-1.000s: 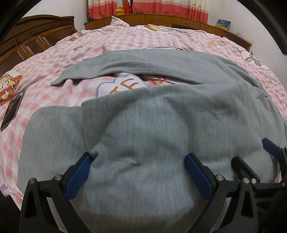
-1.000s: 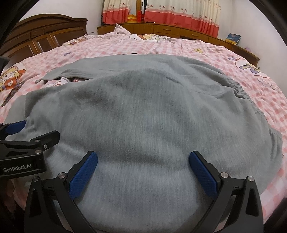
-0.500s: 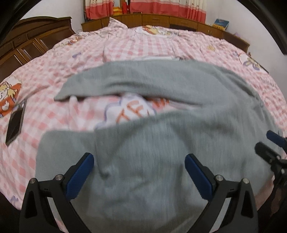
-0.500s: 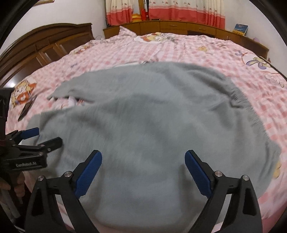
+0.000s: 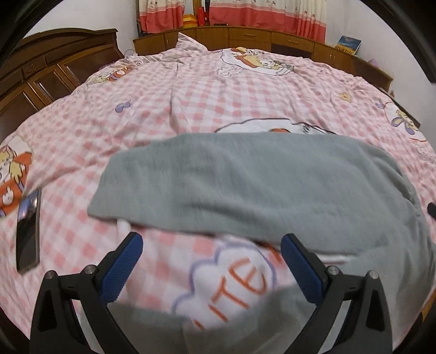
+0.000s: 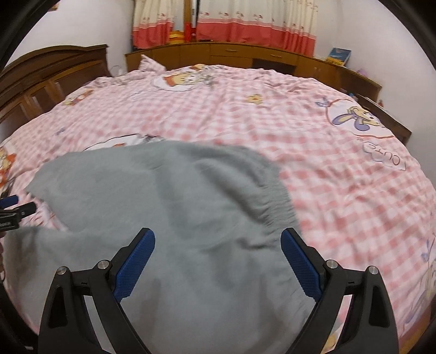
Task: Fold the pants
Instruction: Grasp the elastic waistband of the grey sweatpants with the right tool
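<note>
Both jaws apparently wide above grey pants [image 6: 169,207]

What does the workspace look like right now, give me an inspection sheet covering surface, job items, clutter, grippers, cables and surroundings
Surface: bed with pink checked cartoon sheet, rumpled.
Job's things: grey pants spread flat, legs apart with sheet showing between them; gathered waistband toward the right.
Clutter: dark phone lying on the sheet at the left.
Grippers: left gripper jaws wide, nothing between them; right gripper jaws wide above the pants, not gripping.
Cables: nothing seen.
Surroundings: dark wooden headboard, wooden cabinets under red and cream curtains, a book on the cabinet.
</note>
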`<state>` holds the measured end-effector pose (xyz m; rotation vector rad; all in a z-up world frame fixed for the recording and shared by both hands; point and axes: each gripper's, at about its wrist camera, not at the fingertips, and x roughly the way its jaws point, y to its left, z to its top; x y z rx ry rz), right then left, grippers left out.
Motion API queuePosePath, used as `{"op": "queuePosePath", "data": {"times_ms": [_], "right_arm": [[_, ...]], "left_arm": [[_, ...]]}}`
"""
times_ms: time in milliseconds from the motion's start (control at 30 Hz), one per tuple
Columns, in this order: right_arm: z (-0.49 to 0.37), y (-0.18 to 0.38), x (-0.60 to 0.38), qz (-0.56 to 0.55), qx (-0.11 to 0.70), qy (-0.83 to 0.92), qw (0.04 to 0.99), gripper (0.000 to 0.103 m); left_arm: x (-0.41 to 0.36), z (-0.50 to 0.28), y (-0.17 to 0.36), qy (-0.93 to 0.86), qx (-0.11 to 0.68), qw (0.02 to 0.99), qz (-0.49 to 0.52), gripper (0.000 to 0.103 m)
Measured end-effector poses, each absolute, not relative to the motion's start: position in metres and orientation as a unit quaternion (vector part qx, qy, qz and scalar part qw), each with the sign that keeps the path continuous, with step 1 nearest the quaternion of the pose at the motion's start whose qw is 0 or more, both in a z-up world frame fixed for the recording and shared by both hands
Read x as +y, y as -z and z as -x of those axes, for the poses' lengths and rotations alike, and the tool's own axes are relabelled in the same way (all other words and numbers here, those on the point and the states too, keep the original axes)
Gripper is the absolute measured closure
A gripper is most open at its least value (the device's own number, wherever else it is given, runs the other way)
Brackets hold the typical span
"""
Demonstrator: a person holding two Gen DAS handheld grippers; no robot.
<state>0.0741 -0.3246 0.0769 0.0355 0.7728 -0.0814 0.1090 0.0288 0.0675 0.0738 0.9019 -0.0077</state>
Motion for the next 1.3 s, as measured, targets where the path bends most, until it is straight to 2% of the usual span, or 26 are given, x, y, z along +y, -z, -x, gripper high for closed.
{"op": "queuePosePath", "data": {"times_ms": [267, 633, 700, 800, 1000, 1067, 1100, 1200, 1300], "right_arm": [[-0.126, -0.075, -0.375, -0.065, 0.385, 0.06, 0.919, 0.007], [-0.191, -0.047, -0.415, -0.068, 0.4, 0.1, 0.908, 0.009], [-0.199, -0.039, -0.417, -0.079, 0.412, 0.092, 0.903, 0.012], [-0.208, -0.022, -0.416, -0.112, 0.435, 0.059, 0.892, 0.021], [-0.209, -0.007, -0.402, -0.093, 0.432, 0.076, 0.894, 0.022], [-0.208, -0.009, -0.397, -0.085, 0.426, 0.065, 0.898, 0.035], [-0.207, -0.01, -0.395, -0.081, 0.422, 0.056, 0.901, 0.046], [-0.202, -0.015, -0.384, -0.057, 0.411, 0.051, 0.908, 0.068], [-0.195, -0.02, -0.376, -0.038, 0.395, 0.053, 0.916, 0.076]], "left_arm": [[0.036, -0.154, -0.059, -0.014, 0.441, 0.896, -0.054, 0.0], [0.082, -0.189, -0.053, -0.065, 0.442, 0.891, -0.082, 0.0], [0.095, -0.193, -0.055, -0.081, 0.437, 0.892, -0.086, 0.0], [0.116, -0.204, -0.057, -0.104, 0.435, 0.89, -0.093, 0.0], [0.149, -0.226, -0.06, -0.135, 0.415, 0.895, -0.091, 0.0], [0.161, -0.231, -0.058, -0.13, 0.42, 0.896, -0.064, 0.003], [0.165, -0.233, -0.056, -0.126, 0.424, 0.895, -0.054, 0.003], [0.173, -0.235, -0.047, -0.155, 0.429, 0.888, -0.055, 0.004], [0.179, -0.239, -0.036, -0.165, 0.437, 0.882, -0.054, 0.008]]}}
